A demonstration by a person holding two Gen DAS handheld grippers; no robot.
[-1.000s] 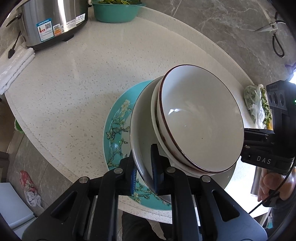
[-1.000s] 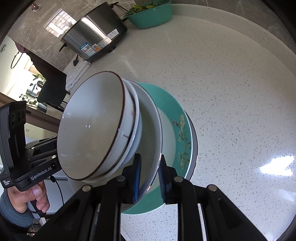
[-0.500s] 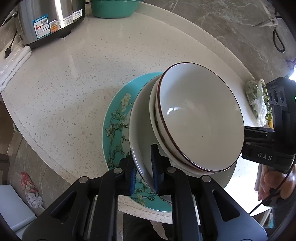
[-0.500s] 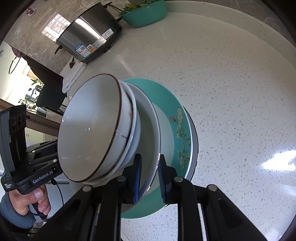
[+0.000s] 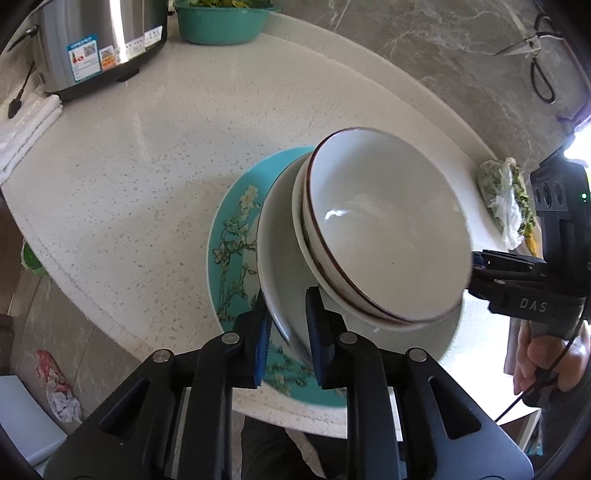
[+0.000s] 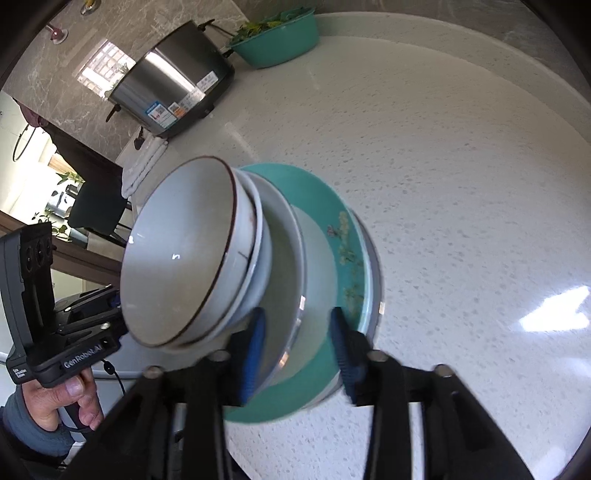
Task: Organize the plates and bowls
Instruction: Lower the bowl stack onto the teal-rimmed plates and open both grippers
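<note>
A stack of dishes sits on the white counter: a teal floral plate (image 5: 236, 236) at the bottom, a white deep plate (image 5: 280, 266) on it, then two white bowls with brown rims (image 5: 384, 236). My left gripper (image 5: 286, 328) is shut on the near rim of the white deep plate. My right gripper (image 6: 297, 343) stands open, its blue pads astride the rims of the white deep plate (image 6: 284, 273) and teal plate (image 6: 332, 229) on the opposite side. The bowls (image 6: 181, 258) lean toward the left gripper in the right wrist view.
A steel rice cooker (image 5: 96, 40) and a teal basin of greens (image 5: 225, 22) stand at the back of the counter (image 5: 155, 147). Folded white towels (image 5: 26, 125) lie at the left. A bag of greens (image 5: 506, 199) lies at the right. Scissors (image 5: 535, 55) hang on the wall.
My right gripper has opened and released the white plate's rim. The stack has come down onto the counter. My left gripper still clamps the plate.
</note>
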